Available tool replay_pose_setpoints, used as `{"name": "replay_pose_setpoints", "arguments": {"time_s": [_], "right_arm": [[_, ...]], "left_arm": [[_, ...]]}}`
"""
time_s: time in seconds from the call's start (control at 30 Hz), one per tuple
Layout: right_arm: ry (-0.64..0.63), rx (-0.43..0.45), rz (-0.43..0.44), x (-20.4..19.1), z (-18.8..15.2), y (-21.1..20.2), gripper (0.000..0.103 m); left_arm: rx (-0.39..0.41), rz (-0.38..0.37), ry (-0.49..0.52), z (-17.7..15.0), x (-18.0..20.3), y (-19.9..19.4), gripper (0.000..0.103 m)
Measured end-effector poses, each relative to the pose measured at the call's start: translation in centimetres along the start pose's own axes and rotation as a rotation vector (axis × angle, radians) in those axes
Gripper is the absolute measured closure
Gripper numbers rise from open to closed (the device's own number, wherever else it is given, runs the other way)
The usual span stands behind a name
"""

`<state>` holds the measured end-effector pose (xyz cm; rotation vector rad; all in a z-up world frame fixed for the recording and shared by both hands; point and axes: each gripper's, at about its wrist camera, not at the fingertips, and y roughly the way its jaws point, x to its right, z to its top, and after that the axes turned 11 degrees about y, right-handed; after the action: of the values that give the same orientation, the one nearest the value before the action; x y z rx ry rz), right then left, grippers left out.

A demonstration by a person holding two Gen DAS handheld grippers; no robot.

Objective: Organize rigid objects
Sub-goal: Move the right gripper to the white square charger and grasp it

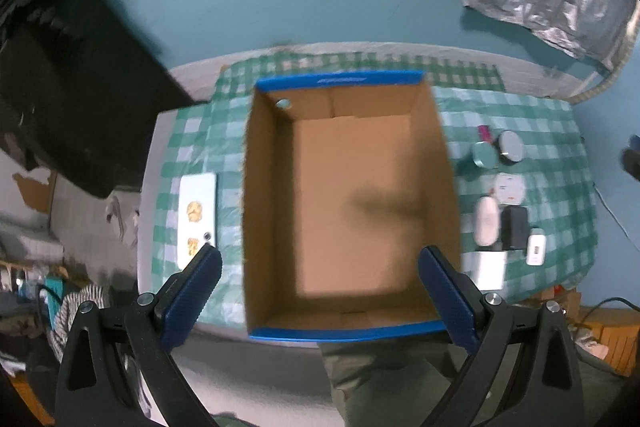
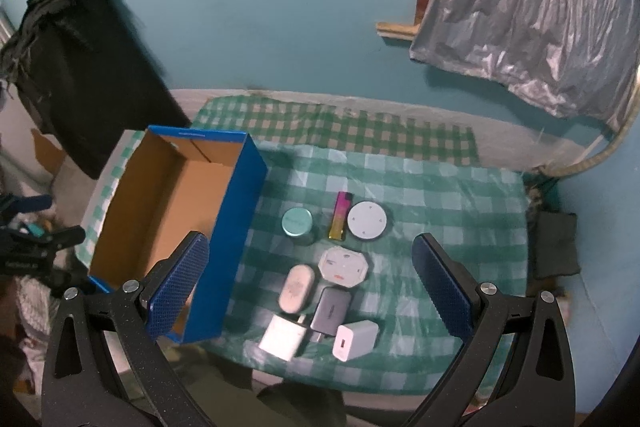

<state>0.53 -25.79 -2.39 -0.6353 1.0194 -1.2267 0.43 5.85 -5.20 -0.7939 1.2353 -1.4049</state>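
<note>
Presently, both my tools hover, jaws apart, empty.
Left tool [image 1: 320,291] over the box [image 1: 352,207]; right tool [image 2: 310,279] above the chargers [image 2: 331,311].

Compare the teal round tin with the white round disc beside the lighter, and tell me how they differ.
The teal round tin has a teal lid and a visible side wall, so it stands taller; the white round disc is pale grey-white and looks flat. The tin lies left of the lighter, nearer the box; the disc lies right of it. The disc looks wider. Both are round and rest on the checked cloth.
</note>
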Motion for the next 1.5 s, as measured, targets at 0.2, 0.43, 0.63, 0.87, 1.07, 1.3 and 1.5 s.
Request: {"name": "replay_pose_setpoints", "arguments": {"time_s": [0.2, 0.43, 0.63, 0.87, 1.07, 1.3, 1.5], "right_arm": [[0.051, -0.084, 0.036, 3.9, 0.5, 1.8, 0.002], [0.085, -0.179, 0.016, 7.5, -0.9, 5.3, 0.002], [0.042, -0.243, -0.014, 8.7, -3.1, 8.1, 0.002], [0.041, -0.304, 0.000, 9.7, -6.7, 10.6, 0.003], [0.066, -0.350, -0.005, 10.9, -9.3, 12.5, 0.003], [0.107, -0.389, 0.014, 12.2, -11.5, 14.4, 0.008], [0.110, -0.404, 0.031, 12.4, -12.3, 15.3, 0.012]], "left_arm": [[-0.063, 0.029, -0.056, -1.0, -3.2, 3.4, 0.003], [-0.116, 0.030, -0.065, -1.7, -5.2, 6.6, 0.003], [-0.162, 0.020, -0.070, -3.2, -6.3, 9.7, 0.003], [-0.224, -0.010, -0.094, -5.0, -6.3, 12.2, 0.004], [-0.250, -0.012, -0.089, -5.6, -6.2, 13.4, 0.013], [-0.277, -0.011, -0.080, -6.1, -6.1, 14.2, 0.018], [-0.302, -0.009, -0.070, -6.5, -5.9, 15.0, 0.038]]}}
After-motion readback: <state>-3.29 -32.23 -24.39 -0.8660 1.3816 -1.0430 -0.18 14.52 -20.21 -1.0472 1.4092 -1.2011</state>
